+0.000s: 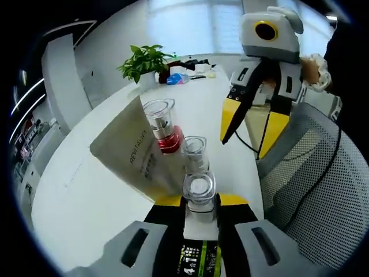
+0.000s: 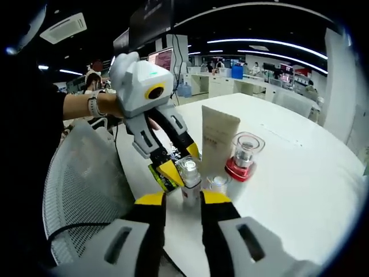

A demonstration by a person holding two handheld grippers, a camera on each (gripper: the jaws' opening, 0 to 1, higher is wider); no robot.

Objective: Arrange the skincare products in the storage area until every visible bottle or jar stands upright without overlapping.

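Clear-capped bottle clamped in left hand-held gripper.

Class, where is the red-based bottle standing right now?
In the left gripper view, the red-based bottle stands upright on the white table, beside the beige tube and beyond two clear-capped bottles.

Left gripper jaws clamped — something held between them, right gripper parted, raised clear
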